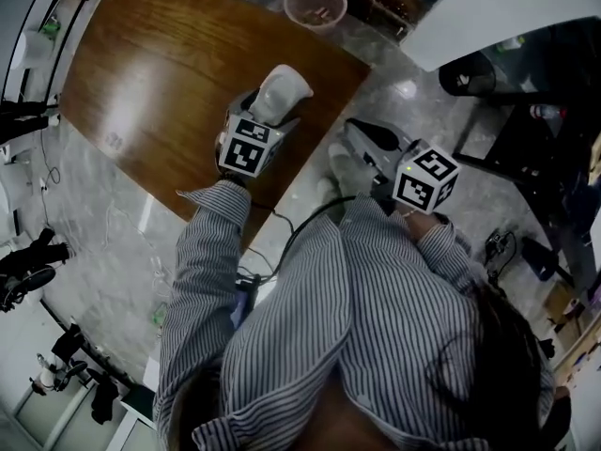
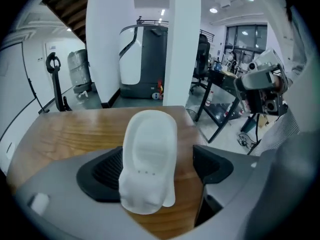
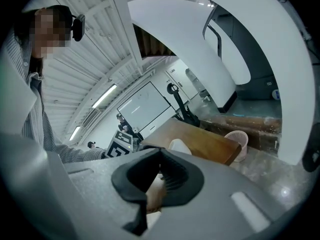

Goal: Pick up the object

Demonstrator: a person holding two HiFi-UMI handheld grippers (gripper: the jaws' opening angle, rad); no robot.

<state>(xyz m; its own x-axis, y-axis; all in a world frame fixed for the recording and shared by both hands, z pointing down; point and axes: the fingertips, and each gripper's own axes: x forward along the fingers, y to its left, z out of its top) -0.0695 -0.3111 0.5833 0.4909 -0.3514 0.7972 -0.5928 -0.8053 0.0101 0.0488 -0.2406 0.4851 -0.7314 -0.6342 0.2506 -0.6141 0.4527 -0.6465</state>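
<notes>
A white, rounded moulded object stands upright on the brown wooden table, near its right corner. My left gripper reaches over the table edge and straddles it. In the left gripper view the object sits between the jaws, up against the left pad, while a strip of bare wood separates it from the right pad; the left gripper is open. My right gripper hovers over the floor to the right of the table, its black pads closed together and empty.
A pink mesh basket stands on the marble floor beyond the table's far corner. Dark desk frames and cables fill the right side. A white pillar and a grey machine rise behind the table.
</notes>
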